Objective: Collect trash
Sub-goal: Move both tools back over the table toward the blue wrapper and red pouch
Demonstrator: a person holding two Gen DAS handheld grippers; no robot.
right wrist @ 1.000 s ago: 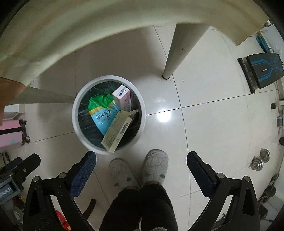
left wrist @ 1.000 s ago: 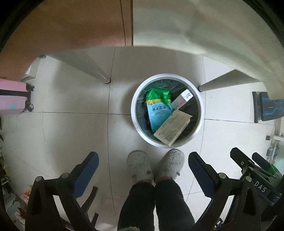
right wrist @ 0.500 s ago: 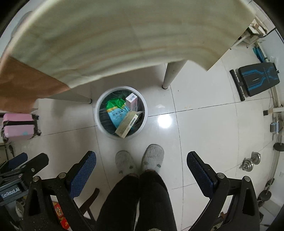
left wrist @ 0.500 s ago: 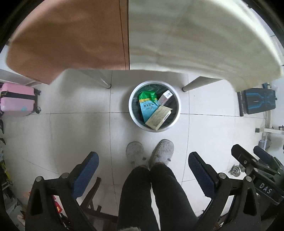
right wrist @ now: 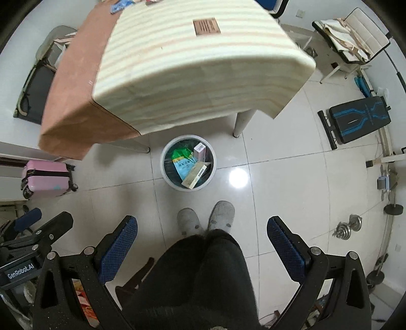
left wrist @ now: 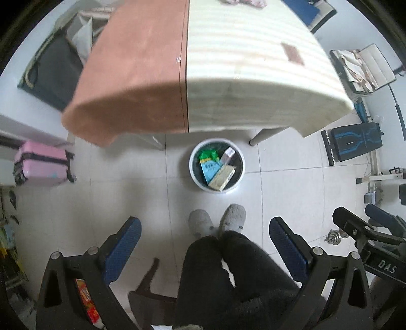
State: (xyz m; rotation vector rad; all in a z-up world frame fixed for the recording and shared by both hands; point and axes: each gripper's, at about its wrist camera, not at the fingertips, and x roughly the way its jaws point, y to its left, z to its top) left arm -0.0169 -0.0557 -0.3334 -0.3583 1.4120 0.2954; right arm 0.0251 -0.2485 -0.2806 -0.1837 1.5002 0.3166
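Left-wrist view, near field: my left tool [left wrist: 203, 247] hangs with its blue pads wide apart and nothing between them; my legs and grey slippers [left wrist: 217, 220] stand just beyond. Right-wrist view, near field: my right tool [right wrist: 201, 247] is likewise spread and unloaded.

Change over the last second: both cameras have risen steeply. The trash bin [left wrist: 192, 175], which filled the middle of each view a second ago, is now small and well below, and the tabletop [left wrist: 253, 76], then seen only as an overhanging edge, now shows its upper surface.

Middle field: the bin stands on the floor tiles just past my slippers, by the table leg [right wrist: 241, 121]. It holds a green-and-blue packet [left wrist: 209, 165], a tan box [left wrist: 223, 175] and a small white box [left wrist: 228, 153]. I judge this deposit finished and the tools returning for more.

Far field, differences between views: the right-wrist view shows a brown card [right wrist: 206, 26] squarely on the striped cloth, and blue and pink scraps [right wrist: 119, 6] at the far edge, likely the remaining trash. The left-wrist view shows the card obliquely and only pinkish scraps.
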